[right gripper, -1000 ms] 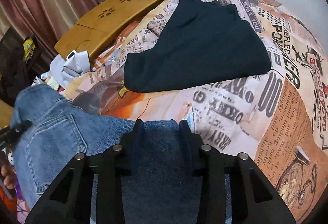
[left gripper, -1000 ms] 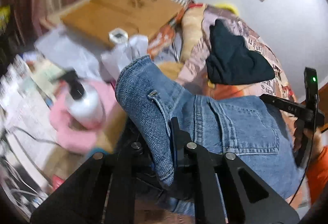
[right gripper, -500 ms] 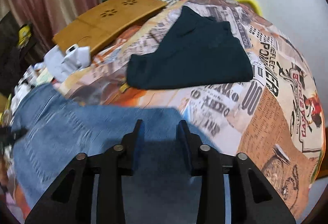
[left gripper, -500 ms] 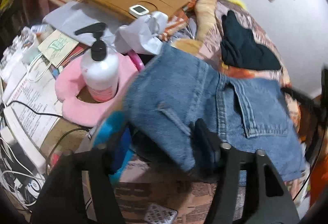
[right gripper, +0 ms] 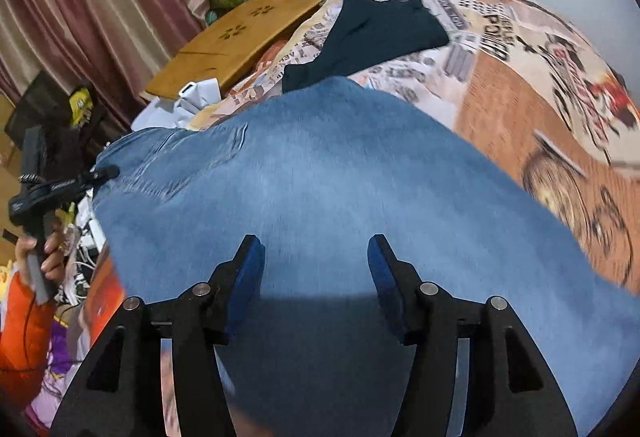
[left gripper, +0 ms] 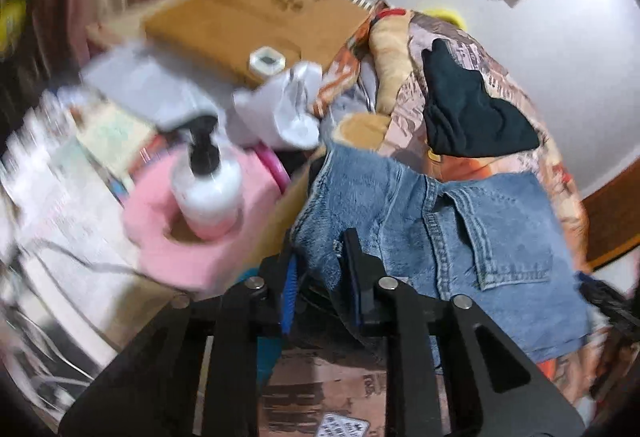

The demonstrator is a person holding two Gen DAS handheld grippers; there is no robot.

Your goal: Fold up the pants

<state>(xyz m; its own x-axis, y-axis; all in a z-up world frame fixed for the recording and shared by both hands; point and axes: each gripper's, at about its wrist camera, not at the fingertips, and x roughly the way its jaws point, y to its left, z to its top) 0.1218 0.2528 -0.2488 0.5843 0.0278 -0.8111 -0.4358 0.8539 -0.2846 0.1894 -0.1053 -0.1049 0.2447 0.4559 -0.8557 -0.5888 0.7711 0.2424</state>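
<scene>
The blue denim pants (left gripper: 460, 237) lie folded on the printed bedspread (left gripper: 500, 77), back pocket up. My left gripper (left gripper: 322, 257) is at their left edge, its jaws narrowly apart with denim bunched between the pads. In the right wrist view the pants (right gripper: 340, 177) spread wide below my right gripper (right gripper: 316, 257), whose jaws stand wide open above the cloth and hold nothing. The left gripper (right gripper: 106, 171) also shows there at the pants' far left edge, held by a hand.
A dark folded garment (right gripper: 372, 33) lies on the bedspread (right gripper: 520, 97) beyond the pants. A wooden lap tray (right gripper: 240, 41) sits at the bed's edge. A white pump bottle (left gripper: 206, 189) in a pink holder and papers crowd the left side.
My right gripper has opened and let go of the pants, which now lie spread on the bed. My left gripper's jaws have drawn closer together at the pants' left edge.
</scene>
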